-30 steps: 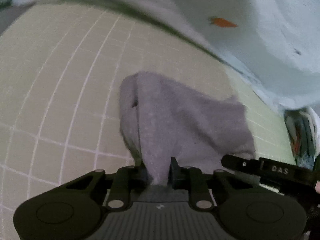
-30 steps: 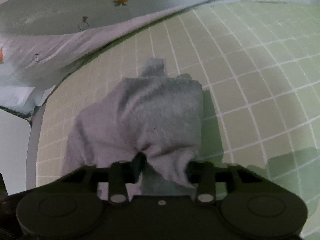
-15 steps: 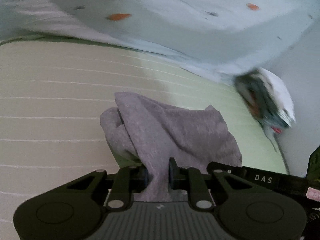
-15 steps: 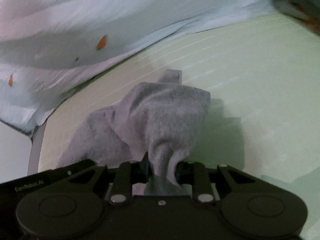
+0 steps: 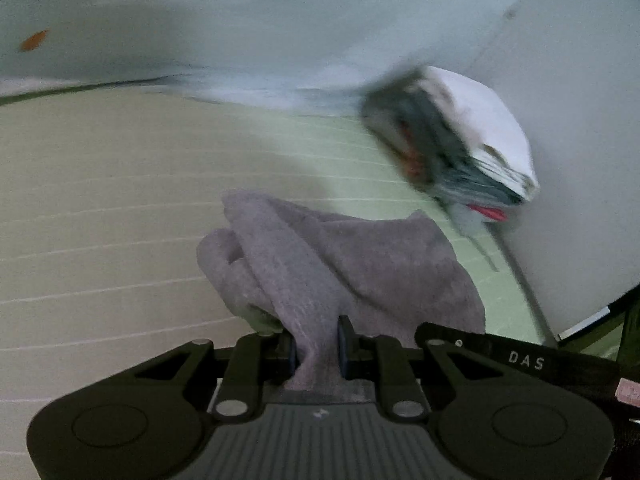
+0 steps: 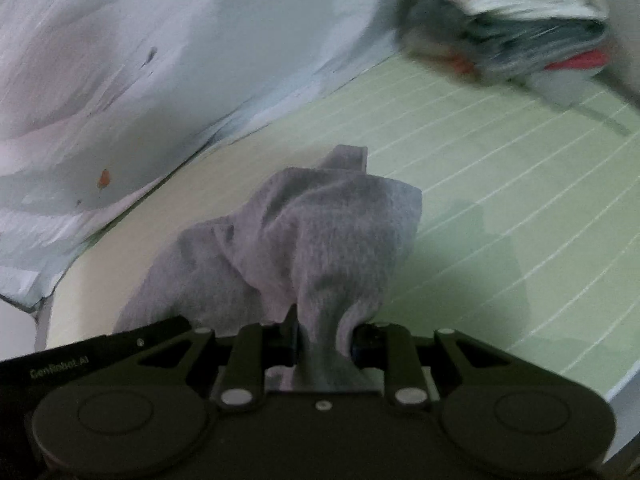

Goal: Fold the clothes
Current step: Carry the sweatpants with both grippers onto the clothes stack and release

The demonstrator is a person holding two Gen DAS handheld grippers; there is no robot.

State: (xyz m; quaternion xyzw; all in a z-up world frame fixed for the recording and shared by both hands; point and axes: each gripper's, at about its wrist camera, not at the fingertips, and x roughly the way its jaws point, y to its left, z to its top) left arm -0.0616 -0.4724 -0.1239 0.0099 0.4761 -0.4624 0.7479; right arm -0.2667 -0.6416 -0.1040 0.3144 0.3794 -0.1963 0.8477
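Note:
A small grey knit garment [image 5: 340, 264] hangs bunched over the green grid mat [image 5: 100, 220]. My left gripper [image 5: 316, 344] is shut on one edge of it. My right gripper [image 6: 324, 340] is shut on another edge of the same garment [image 6: 312, 232], which droops between the two. The other gripper's black body shows at the right in the left wrist view [image 5: 520, 360] and at the left in the right wrist view [image 6: 80, 364].
A pale blue cloth with small orange prints [image 5: 200, 20] lies along the mat's far side [image 6: 100, 80]. A stack of folded clothes [image 5: 460, 152] sits at the mat's corner [image 6: 520, 36]. A white wall stands behind it.
Both grippers have swung with the grey garment toward the folded stack, which has come into fuller view. The grip on the garment is unchanged.

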